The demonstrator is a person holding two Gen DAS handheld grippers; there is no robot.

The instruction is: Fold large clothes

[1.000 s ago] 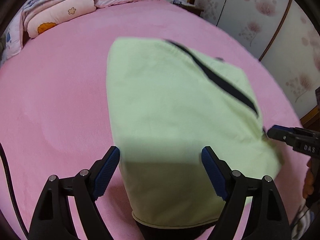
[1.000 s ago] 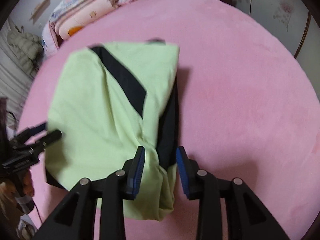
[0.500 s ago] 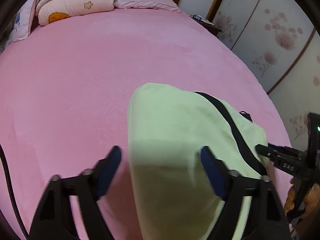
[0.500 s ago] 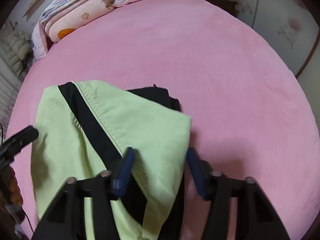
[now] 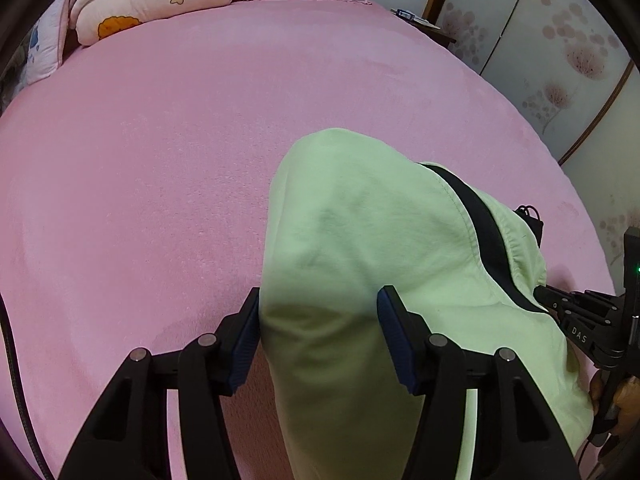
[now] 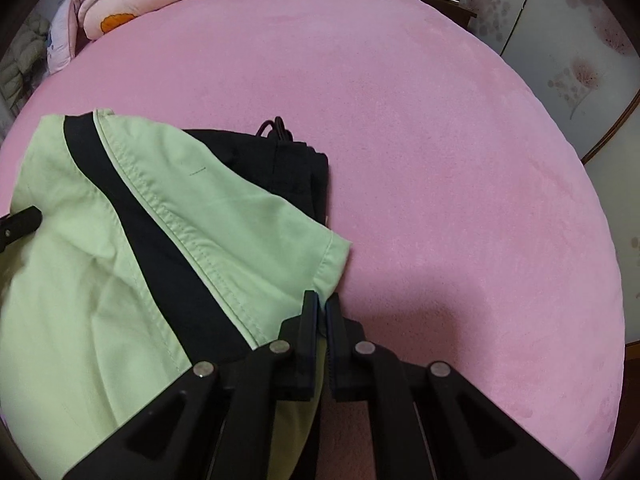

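A: Fabric first. The right gripper (image 6: pixel 322 308) is clamped on the near corner of the green garment (image 6: pixel 120 280); the left gripper (image 5: pixel 318 320) is closing around a near fold, pads not clearly pressing yet.

B: Risk?

A: Probably a shallow left grip slipping, so the fold collapses on the pink bed (image 5: pixel 160 160).

B: Containers?

A: None visible. Farther off, only folded quilts (image 5: pixel 152 4) at the bed's far left.
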